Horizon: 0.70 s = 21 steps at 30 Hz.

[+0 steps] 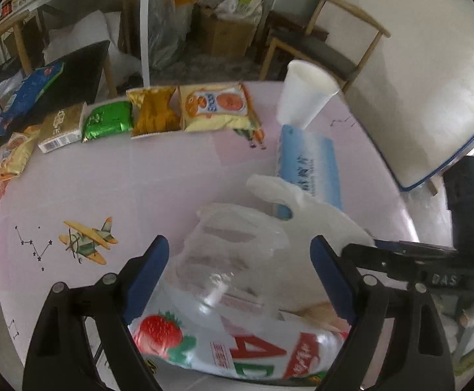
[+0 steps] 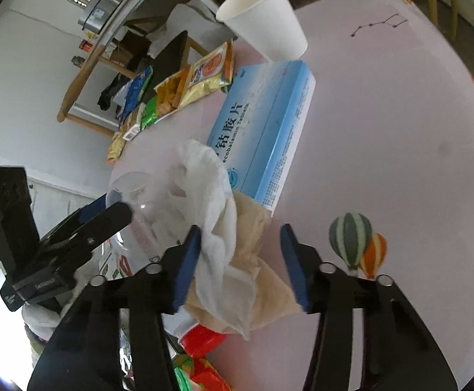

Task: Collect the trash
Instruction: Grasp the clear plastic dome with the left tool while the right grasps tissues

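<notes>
Trash: crumpled tissue (image 2: 217, 215), white over tan, lying on the pink counter (image 2: 400, 137) between the right gripper (image 2: 240, 260) fingers, which stand wide; the left blue pad (image 2: 188, 260) touches or nearly touches the white fold, the right pad is apart from it.

Bottle (image 1: 237, 342): clear plastic, strawberry label, lying between the left gripper (image 1: 240, 280) fingers, also wide; whether they touch it cannot be told. Its open neck points toward 12 o'clock in the left view.

Box (image 2: 266, 130): blue, just beyond the tissue at 12 o'clock in the right view, touching its far edge.

Cup (image 2: 266, 19): white paper, at the box's far end, leaning or tipped.

Snack packets (image 1: 139, 114): a row at 11 o'clock in the left view, well apart.

Step in hand, judged: gathering the tissue.

Handling notes: centre the fingers over the bulk of the wad, low to the counter, then close fully, since soft paper compresses and a loose flap slips out. Keep clear of the box edge and of the other gripper, which sits just beside at 9 o'clock.
</notes>
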Tool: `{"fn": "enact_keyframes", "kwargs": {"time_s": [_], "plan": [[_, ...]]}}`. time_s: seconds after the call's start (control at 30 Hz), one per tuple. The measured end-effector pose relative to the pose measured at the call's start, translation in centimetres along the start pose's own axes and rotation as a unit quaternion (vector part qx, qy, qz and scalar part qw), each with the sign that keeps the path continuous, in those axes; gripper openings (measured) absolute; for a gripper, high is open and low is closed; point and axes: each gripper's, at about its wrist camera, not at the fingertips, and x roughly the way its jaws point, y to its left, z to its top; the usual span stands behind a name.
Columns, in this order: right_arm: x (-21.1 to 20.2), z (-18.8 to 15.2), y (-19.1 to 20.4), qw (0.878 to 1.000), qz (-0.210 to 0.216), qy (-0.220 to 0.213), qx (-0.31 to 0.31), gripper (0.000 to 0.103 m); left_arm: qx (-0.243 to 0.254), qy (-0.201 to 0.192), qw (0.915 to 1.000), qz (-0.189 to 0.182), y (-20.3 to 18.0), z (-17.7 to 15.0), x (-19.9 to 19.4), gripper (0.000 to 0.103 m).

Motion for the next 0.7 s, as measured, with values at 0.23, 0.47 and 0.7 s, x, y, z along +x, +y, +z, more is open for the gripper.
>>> {"fn": "enact_keyframes", "kwargs": {"time_s": [0.23, 0.47, 0.7], "plan": [[-0.3, 0.0, 0.8, 1.0, 0.006, -0.001, -0.019, 0.01, -0.002, -0.01, 1.0, 0.001, 0.3, -0.2, 0.4, 0.072], [-1.8, 0.0, 3.3, 0.998, 0.032, -0.036, -0.05, 0.006, 0.004, -0.057, 0.9984, 0.004, 0.0, -0.5, -2.3, 0.071], [-5.7, -1.0, 6.4, 0.989, 0.056, -0.092, -0.098, 0.006, -0.001, -0.116, 0.9932, -0.005, -0.6, -1.1, -7.7, 0.071]]}}
